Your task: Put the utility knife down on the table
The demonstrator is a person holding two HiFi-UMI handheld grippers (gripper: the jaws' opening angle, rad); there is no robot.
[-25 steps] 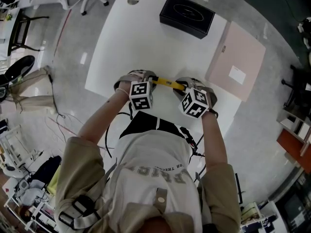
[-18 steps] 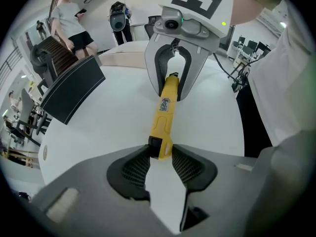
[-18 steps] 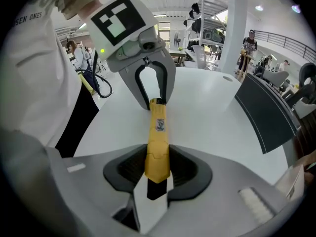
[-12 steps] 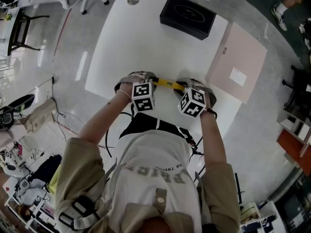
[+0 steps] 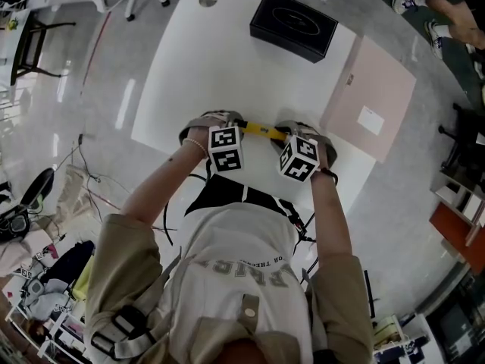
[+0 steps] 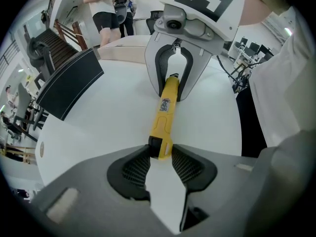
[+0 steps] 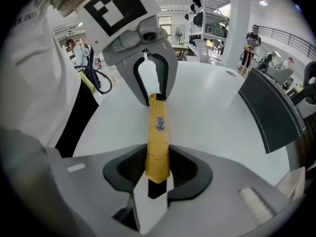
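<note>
Head view: utility knife (image 5: 261, 131) lies level over white tabletop (image 5: 227, 67), close to its near edge | left gripper (image 6: 159, 154): jaws clamp one knife end | right gripper (image 7: 157, 169): jaws clamp opposite end

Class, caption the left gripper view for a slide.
Left tongs and right tongs grip opposite ends of a yellow utility knife.

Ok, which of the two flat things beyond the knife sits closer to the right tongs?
The pale pink board, just beyond the right tongs; the black box sits farther away, at the table's far edge.
</note>
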